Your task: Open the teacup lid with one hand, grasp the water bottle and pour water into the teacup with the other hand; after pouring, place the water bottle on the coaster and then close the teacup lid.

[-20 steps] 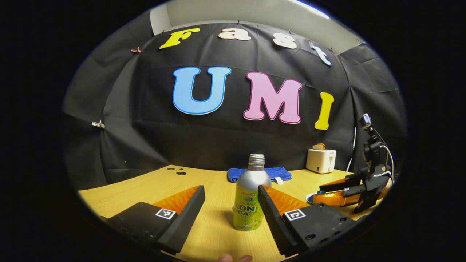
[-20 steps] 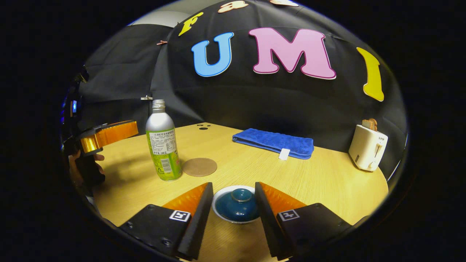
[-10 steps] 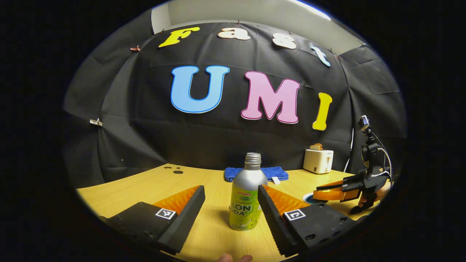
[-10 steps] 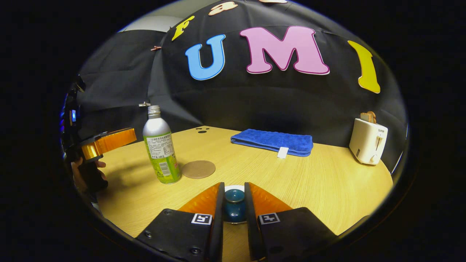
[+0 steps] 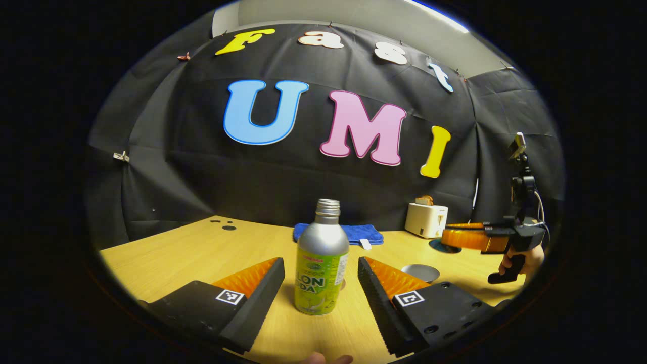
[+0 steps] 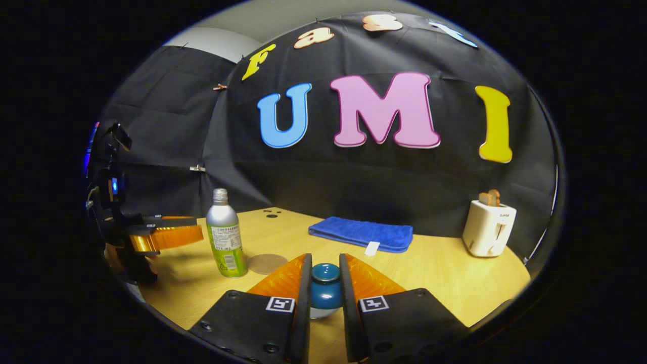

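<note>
In the right gripper view, the right gripper (image 6: 323,296) at bottom centre is clamped on the blue teacup lid (image 6: 325,293), both fingers pressing its sides. At centre left stands the water bottle (image 6: 225,240), with the round coaster (image 6: 266,263) just beside it on the wooden table (image 6: 455,283).

In the left gripper view, the left gripper (image 5: 321,290) is spread wide at the bottom, the upright bottle between its fingers (touching neither). The uncovered teacup (image 5: 420,273) sits at lower right.
</note>
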{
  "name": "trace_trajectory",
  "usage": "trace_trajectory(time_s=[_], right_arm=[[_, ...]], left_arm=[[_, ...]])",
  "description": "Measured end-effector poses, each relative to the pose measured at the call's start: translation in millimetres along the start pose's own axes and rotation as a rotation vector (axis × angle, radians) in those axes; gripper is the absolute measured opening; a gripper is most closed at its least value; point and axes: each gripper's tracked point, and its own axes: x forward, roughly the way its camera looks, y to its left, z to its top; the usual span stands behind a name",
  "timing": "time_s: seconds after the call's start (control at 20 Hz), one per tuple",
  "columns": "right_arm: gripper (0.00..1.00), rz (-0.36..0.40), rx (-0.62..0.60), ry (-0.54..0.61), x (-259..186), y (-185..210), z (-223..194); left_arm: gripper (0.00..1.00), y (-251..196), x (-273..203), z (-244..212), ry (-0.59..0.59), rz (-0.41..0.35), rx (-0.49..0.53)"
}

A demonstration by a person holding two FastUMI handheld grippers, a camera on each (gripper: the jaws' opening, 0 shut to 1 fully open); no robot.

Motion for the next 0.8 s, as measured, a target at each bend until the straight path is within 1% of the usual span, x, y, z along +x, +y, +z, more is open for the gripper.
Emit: trace_trajectory(time_s=[0.1,0.25,0.45,0.5,0.55,0.6,0.65,0.7,0.8], right_arm=[[0.32,-0.023,-0.009,-0.032,-12,-11,12],[0.32,-0.061,-0.046,-0.054,-22,-29,18],[0.31,-0.073,-0.021,-0.056,-32,-41,16],[0.31,-0.082,-0.019,-0.061,-35,-46,16],[0.31,-0.092,-0.019,-0.066,-39,-50,16],[0.32,-0.098,-0.020,-0.068,-40,-54,17],[0.31,-0.095,-0.025,-0.061,-42,-56,17],[0.32,-0.108,-0.029,-0.068,-44,-61,19],[0.32,-0.127,-0.038,-0.079,-48,-69,24]], left_arm=[[0.93,1,7,-5,0.022,0.018,0.033],[0.92,7,24,-11,0.049,0.076,0.047],[0.90,3,44,-16,0.065,0.099,0.065],[0.89,4,46,-17,0.069,0.108,0.080],[0.84,4,47,-18,0.067,0.110,0.093],[0.81,0,49,-16,0.061,0.105,0.106],[0.81,-1,50,-15,0.063,0.104,0.134],[0.80,-1,50,-15,0.066,0.110,0.185],[0.79,-1,51,-4,0.053,0.142,0.337]])
